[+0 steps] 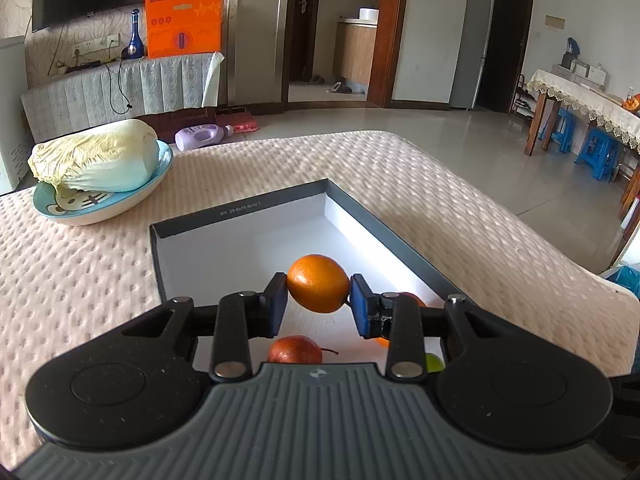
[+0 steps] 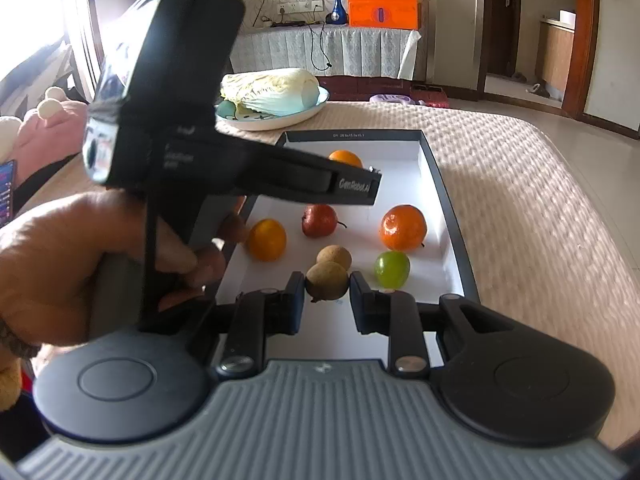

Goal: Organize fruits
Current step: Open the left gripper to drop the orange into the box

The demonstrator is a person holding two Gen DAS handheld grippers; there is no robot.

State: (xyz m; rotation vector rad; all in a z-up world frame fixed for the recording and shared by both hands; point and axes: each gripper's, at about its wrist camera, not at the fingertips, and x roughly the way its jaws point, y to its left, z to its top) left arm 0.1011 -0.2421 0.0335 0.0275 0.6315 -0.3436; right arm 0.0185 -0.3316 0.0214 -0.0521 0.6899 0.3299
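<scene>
Low in the frame's centre, the left gripper (image 1: 319, 303) pinches a round orange fruit (image 1: 318, 283) above the shallow white-lined dark-rimmed box (image 1: 248, 210) on the quilted cream cover, while the right gripper (image 2: 327, 297) clamps a small brown longan-like fruit (image 2: 327, 281) inside that box, near a green grape (image 2: 392, 269).

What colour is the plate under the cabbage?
Light blue with a cartoon cat face, white outside; the plate holding the cabbage shows best in the left wrist view.
</scene>
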